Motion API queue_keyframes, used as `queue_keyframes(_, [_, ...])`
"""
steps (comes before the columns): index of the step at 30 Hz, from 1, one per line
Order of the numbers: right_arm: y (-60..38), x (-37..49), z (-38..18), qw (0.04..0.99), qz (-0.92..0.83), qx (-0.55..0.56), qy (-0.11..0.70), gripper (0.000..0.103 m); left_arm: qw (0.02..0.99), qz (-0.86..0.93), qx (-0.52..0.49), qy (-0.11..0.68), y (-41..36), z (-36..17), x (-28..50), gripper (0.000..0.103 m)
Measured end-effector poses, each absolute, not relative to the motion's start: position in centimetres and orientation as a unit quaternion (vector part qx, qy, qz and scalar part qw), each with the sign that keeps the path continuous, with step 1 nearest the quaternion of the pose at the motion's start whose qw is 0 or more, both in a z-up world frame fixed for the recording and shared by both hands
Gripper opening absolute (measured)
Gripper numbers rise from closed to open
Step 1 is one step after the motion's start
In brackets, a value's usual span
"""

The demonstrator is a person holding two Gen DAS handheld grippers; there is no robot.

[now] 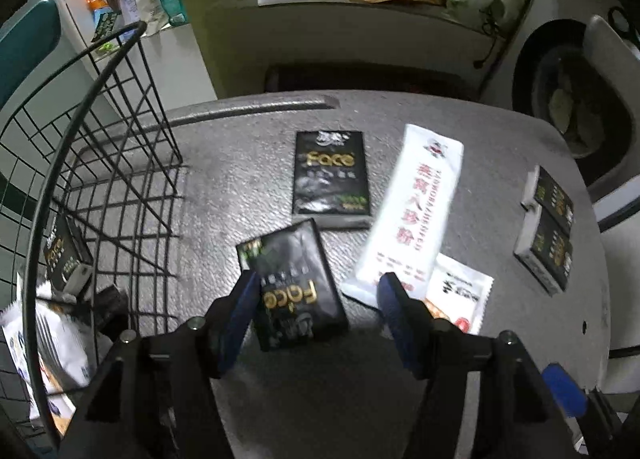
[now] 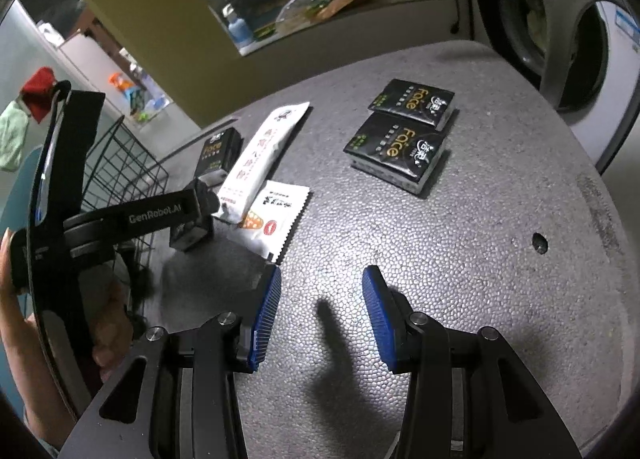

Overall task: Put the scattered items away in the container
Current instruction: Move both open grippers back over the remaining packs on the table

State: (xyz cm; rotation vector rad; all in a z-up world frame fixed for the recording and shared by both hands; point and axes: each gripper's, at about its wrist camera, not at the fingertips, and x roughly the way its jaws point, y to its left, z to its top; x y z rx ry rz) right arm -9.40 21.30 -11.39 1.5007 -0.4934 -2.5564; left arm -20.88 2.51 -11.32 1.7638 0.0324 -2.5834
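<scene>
A black tissue pack (image 1: 294, 291) is lying tilted between the fingers of the left claw (image 1: 316, 299), just beside the wire basket (image 1: 120, 163). The left finger is sitting against the pack's edge while the right finger is standing clear of it, so the claw is standing wide apart and is not clamping the pack; whether the pack is resting flat on the grey counter (image 1: 500, 319) or tipping is hard to tell through the blur.

Inside the basket, another black pack (image 1: 66, 255) and some white packets (image 1: 40, 339) are already lying at the bottom, so the tidying looks partly done.

Still waiting on the counter are a flat black pack (image 1: 331, 175), a long white sachet (image 1: 412, 211) overlapping a small white packet (image 1: 460, 295), and two more black packs (image 2: 400, 139) lying side by side, touching, well apart from the basket.

The right claw (image 2: 320, 315) is hovering over bare counter, its blue fingers standing partly apart with nothing between them. A hand (image 2: 108, 339) is showing at the left edge of the right wrist view, behind the left claw's frame.
</scene>
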Motion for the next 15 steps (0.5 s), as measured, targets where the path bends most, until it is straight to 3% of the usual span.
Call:
queue_keyframes(3, [21.2,-9.3,-11.1,0.069,-0.85,0.495,-0.165,0.043,0.023,-0.826,0.564,0.005,2.5,-11.7,-21.4,0.076])
queue_keyframes(6, [21.1,-9.1,-11.0,0.071,-0.851,0.493,-0.165,0.043,0.013,-0.823,0.567,0.027,2.6,-12.2,-22.4,0.077])
queue_keyframes(9, [21.0,-9.0,-10.9,0.075,-0.849,0.495,-0.166,0.043,-0.031,-0.81,0.582,0.069,2.7,-12.6,-22.5,0.062])
queue_keyframes(15, [22.2,-8.6,-9.6,0.051,-0.862,0.474,-0.17,0.043,-0.096,-0.805,0.583,0.061,4.6,-12.7,-20.2,0.054])
